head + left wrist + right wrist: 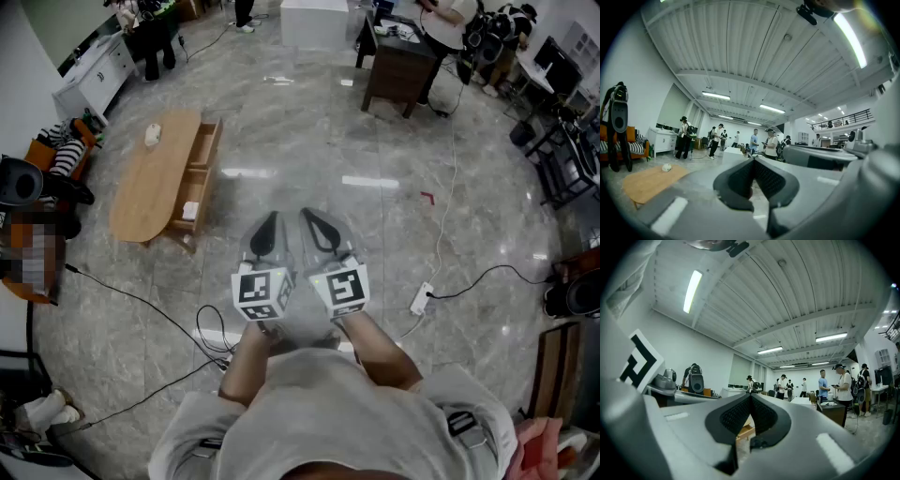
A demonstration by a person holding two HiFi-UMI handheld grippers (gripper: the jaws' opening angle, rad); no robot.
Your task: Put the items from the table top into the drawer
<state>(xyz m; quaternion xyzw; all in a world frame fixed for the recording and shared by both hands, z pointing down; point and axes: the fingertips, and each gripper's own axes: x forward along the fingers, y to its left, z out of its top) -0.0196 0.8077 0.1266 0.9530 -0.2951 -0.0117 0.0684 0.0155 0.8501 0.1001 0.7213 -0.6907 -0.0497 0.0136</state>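
You held the left gripper [271, 217] and right gripper [307, 215] with jaws together and empty, well away from the small white item [152, 136] on the oval wooden table [150, 192] with its open drawer [194, 192].

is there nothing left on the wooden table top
No, in the head view a small white item lies on the wooden table, near its far end.
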